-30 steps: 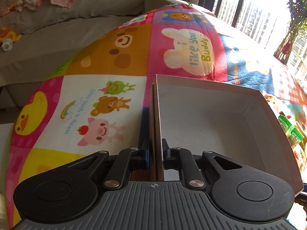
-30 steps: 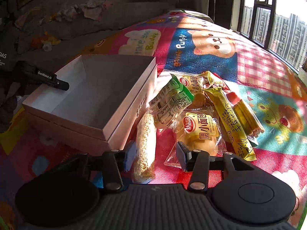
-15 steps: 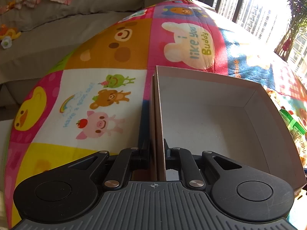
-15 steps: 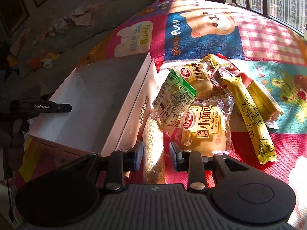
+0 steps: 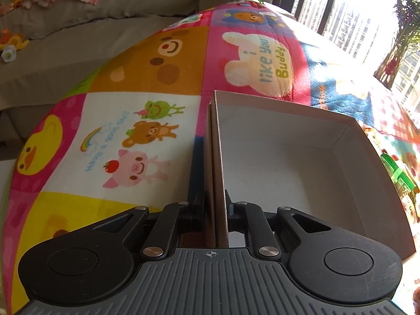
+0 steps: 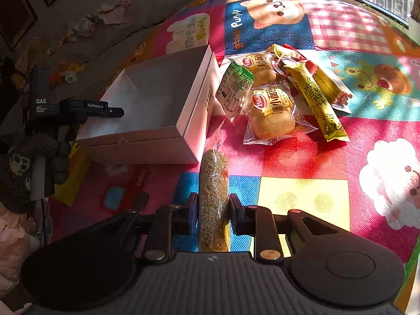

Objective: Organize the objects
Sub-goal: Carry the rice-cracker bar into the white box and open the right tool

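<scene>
A bright patchwork play mat (image 5: 147,136) printed with cartoon animals covers the floor, with a grey sofa (image 5: 78,26) along its far edge and sunlit windows beyond. The left gripper (image 5: 215,210) is clamped fully shut on the near side wall of an open white cardboard box (image 5: 288,162), one finger outside the wall and one inside; the box's bare interior spreads away to that gripper's right. The right gripper (image 6: 213,211) has its jaws closing on a clear-wrapped puffed-grain bar (image 6: 213,183), which stands between the pads and points away from them, its far end reaching toward the box's near corner. Just ahead and left of the right gripper sits the box (image 6: 168,99), with the left gripper (image 6: 115,111) visible gripping its far-left wall. Ahead and to the right, close beside the box, lies a cluster of snacks on the mat: a green-and-white packet (image 6: 235,89), two small wrapped bread rolls (image 6: 271,115), and a long yellow stick packet (image 6: 317,105) farthest right.
</scene>
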`<state>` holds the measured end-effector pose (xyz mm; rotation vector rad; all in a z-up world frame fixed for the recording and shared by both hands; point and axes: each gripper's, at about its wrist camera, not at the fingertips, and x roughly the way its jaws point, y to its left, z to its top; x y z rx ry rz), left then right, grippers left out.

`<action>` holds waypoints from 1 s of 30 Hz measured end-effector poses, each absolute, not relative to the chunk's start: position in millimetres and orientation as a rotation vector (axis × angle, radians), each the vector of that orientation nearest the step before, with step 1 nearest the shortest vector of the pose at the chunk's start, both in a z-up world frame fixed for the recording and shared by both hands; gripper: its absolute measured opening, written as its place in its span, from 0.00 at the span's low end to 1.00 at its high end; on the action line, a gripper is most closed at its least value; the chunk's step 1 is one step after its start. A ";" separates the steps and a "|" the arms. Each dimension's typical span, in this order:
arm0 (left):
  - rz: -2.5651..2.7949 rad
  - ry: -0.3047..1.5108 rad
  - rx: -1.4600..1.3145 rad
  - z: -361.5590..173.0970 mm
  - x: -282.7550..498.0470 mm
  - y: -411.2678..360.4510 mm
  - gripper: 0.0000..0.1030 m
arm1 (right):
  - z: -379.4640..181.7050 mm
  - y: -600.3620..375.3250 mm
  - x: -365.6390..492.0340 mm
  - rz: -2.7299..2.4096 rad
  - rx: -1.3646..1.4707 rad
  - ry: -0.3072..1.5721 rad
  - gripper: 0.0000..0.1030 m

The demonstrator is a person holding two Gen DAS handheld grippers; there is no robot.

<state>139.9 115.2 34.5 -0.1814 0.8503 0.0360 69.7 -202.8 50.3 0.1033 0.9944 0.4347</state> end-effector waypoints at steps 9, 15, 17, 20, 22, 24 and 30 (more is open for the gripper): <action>0.028 0.853 -0.198 34.4 140.2 117.4 0.14 | 90.1 -149.3 61.7 0.630 0.166 0.968 0.23; 0.017 0.857 -0.224 34.3 140.5 120.9 0.15 | 120.2 -114.4 112.4 0.624 0.191 0.823 0.23; 0.016 0.859 -0.225 34.6 140.7 121.0 0.15 | 124.0 -101.4 139.2 0.616 0.233 0.796 0.25; 0.013 0.861 -0.225 35.0 139.8 121.2 0.16 | 122.5 -91.6 168.9 0.626 0.300 0.797 0.29; 0.011 0.861 -0.222 35.0 139.2 121.1 0.14 | 122.4 -91.8 175.4 0.621 0.299 0.783 0.31; 0.019 0.857 -0.219 34.9 139.7 121.0 0.15 | 123.1 -99.4 177.5 0.574 0.265 0.749 0.36; 0.022 0.855 -0.230 34.7 138.4 120.8 0.16 | 110.0 -154.6 168.5 0.309 0.128 0.662 0.47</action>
